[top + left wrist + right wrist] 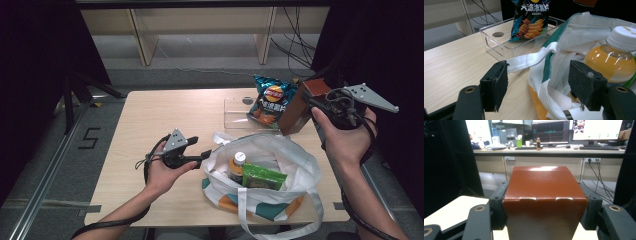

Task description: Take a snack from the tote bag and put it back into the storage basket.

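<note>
One brown box (544,200) being held clenched in right gripper (309,104) jaws above tabletop (150,130). Left gripper (541,85) jaws released, straddling tote bag (300,165) rim. Next: lowering box into bag, likely.

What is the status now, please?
Right gripper shut on brown box, lifted. Left gripper open at tote bag rim. Bottle and green packet inside.

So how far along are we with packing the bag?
Done: a bottle of orange drink and a green packet already sit in the white tote bag. In hand: the right gripper is clamped on a brown box, held up off the table beyond the bag. The left gripper has its jaws open around the bag's rim. Left: the chips bag stands in the clear tray.
</note>
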`<state>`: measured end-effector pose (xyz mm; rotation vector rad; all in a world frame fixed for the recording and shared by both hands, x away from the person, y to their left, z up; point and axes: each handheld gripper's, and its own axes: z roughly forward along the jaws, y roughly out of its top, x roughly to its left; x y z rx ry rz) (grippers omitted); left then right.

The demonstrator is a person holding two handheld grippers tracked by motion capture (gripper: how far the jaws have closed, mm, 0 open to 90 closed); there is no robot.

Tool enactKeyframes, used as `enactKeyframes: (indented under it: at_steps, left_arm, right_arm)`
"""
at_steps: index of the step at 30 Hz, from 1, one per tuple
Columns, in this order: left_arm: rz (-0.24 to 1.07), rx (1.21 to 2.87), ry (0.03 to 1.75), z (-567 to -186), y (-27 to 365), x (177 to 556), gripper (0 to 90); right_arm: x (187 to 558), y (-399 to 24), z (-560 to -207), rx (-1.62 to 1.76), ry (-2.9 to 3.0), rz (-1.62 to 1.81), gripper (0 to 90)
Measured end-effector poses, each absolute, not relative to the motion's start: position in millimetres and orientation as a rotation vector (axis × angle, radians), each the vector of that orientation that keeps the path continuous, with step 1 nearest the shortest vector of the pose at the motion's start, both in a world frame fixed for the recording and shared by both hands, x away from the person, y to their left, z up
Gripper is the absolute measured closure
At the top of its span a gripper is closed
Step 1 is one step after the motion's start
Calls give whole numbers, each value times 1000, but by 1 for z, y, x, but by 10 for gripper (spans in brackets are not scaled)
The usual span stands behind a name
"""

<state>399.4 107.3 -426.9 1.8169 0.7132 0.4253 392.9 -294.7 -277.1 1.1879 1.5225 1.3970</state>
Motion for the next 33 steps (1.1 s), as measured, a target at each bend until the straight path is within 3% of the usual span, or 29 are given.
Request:
enactKeyframes:
  at_steps: [33]
  left_arm:
    - [423, 1817, 713, -427, 107, 400, 317]
  right_arm:
    - [426, -291, -280, 1241, 1519, 1355, 392]
